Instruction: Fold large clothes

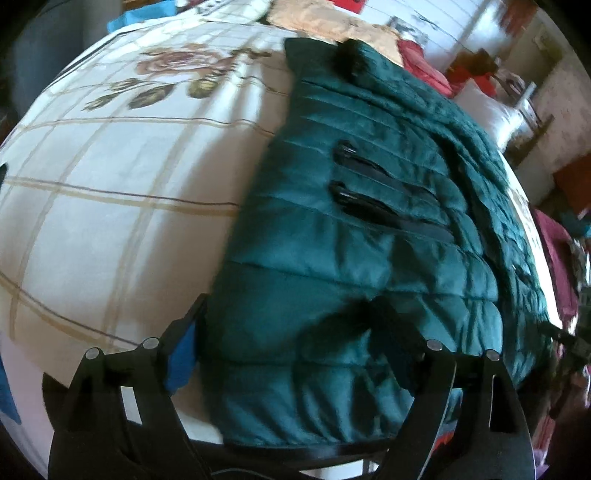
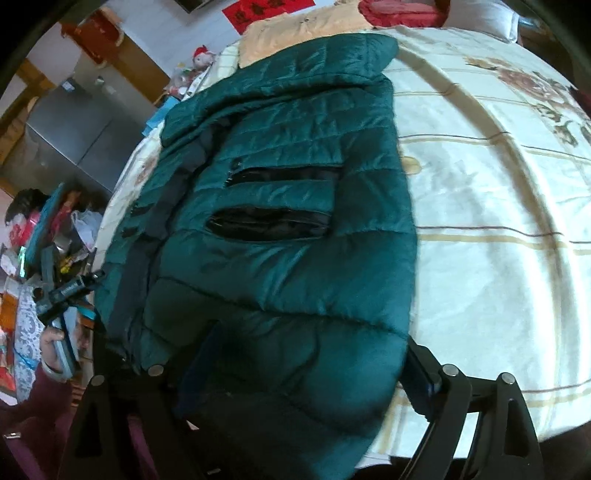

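Observation:
A dark green quilted puffer jacket (image 1: 369, 236) lies lengthwise on a bed, with two black zip pockets (image 1: 373, 206) facing up; it also shows in the right wrist view (image 2: 288, 221). My left gripper (image 1: 295, 332) stands open with its jaws wide, one on each side of the jacket's near hem. My right gripper (image 2: 295, 354) is open the same way over the hem at the jacket's other side. The jacket's padding covers the fingertips in both views. My left gripper also shows at the left edge of the right wrist view (image 2: 66, 295).
The bed has a cream sheet (image 1: 110, 221) with tan grid lines and a rose print. Orange and red bedding (image 1: 332, 22) lies at the bed's far end. A grey cabinet (image 2: 74, 129) and a cluttered surface (image 2: 48, 229) stand beside the bed.

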`<act>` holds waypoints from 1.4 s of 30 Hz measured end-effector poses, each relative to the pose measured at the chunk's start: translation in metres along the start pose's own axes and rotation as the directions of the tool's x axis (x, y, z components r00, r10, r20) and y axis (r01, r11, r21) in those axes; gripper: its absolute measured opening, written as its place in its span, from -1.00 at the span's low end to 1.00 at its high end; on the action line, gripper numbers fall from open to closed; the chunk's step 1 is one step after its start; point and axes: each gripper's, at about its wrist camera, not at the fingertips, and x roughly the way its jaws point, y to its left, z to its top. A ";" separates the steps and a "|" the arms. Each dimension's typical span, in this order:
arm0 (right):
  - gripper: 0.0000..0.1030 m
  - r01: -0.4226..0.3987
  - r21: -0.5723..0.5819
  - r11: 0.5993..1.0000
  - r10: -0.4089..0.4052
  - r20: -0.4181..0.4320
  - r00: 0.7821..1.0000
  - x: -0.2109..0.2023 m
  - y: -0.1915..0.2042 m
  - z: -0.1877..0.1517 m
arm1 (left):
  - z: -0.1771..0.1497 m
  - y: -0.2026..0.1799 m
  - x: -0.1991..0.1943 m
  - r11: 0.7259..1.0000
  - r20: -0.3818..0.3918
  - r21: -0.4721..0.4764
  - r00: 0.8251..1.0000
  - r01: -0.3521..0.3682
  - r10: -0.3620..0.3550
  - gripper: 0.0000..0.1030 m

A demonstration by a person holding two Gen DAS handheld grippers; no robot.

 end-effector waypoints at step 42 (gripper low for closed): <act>-0.65 -0.104 -0.118 0.988 0.133 0.271 0.953 -0.061 0.031 0.055 | 0.030 -0.017 -0.046 0.998 0.172 0.057 0.984 0.029 -0.039 -0.67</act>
